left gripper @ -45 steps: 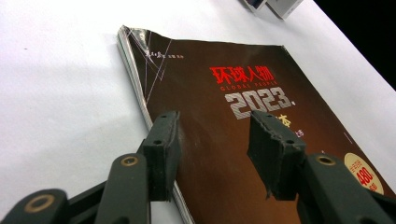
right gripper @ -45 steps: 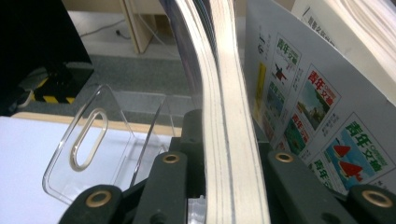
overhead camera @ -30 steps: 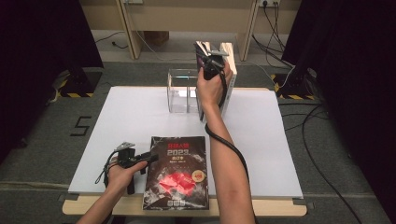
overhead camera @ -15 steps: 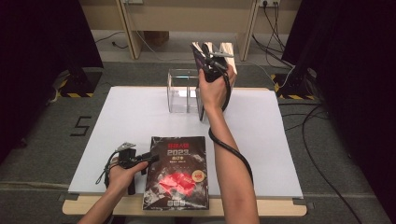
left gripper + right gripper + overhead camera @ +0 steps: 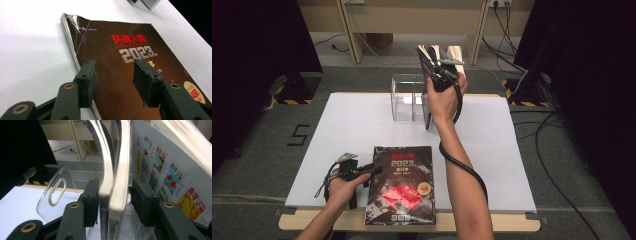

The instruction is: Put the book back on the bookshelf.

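The right gripper (image 5: 443,64) has just been opening its jaws; two upright books (image 5: 113,182) stand between them in the clear rack (image 5: 404,97), no pad pressing; the left gripper (image 5: 113,77) rests wide open over the dark magazine (image 5: 401,182) lying flat at the near table (image 5: 347,120) edge.

Even overhead light; dark room edges; close book edges blurred.
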Demonstrator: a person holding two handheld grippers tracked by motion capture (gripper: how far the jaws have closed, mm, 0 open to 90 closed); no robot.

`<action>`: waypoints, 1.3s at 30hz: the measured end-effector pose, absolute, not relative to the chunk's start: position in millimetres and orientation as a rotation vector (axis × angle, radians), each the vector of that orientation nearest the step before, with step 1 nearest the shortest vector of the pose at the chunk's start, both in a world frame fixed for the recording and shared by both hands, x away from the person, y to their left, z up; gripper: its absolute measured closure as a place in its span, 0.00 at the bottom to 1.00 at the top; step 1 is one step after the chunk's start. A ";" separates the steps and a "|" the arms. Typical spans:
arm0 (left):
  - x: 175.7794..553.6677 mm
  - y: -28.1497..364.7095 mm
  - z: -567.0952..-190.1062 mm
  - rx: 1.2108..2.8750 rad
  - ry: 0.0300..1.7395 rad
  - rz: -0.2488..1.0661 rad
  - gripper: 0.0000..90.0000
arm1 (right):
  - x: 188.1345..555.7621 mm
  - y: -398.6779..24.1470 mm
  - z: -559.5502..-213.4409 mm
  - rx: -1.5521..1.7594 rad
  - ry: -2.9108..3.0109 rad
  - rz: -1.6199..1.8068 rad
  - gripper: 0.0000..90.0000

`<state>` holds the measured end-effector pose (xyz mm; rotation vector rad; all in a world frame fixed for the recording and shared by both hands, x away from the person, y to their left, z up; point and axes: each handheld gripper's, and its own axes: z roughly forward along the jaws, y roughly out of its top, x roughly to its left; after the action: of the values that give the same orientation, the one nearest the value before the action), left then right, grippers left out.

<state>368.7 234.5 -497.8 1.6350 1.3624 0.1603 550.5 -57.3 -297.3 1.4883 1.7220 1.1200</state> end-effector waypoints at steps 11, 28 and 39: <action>368.5 233.9 -497.8 1.634 1.360 0.162 0.58 | 539.3 -58.9 -300.0 1.484 1.744 1.118 0.64; 368.6 234.4 -497.0 1.633 1.362 0.167 0.58 | 529.9 -61.2 -305.8 1.485 1.769 1.132 0.63; 368.1 233.4 -496.8 1.638 1.361 0.169 0.58 | 521.9 -63.3 -305.8 1.482 1.773 1.145 0.63</action>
<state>368.1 233.4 -496.8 1.6377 1.3612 0.1686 521.9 -63.3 -305.8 1.4824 1.7731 1.1451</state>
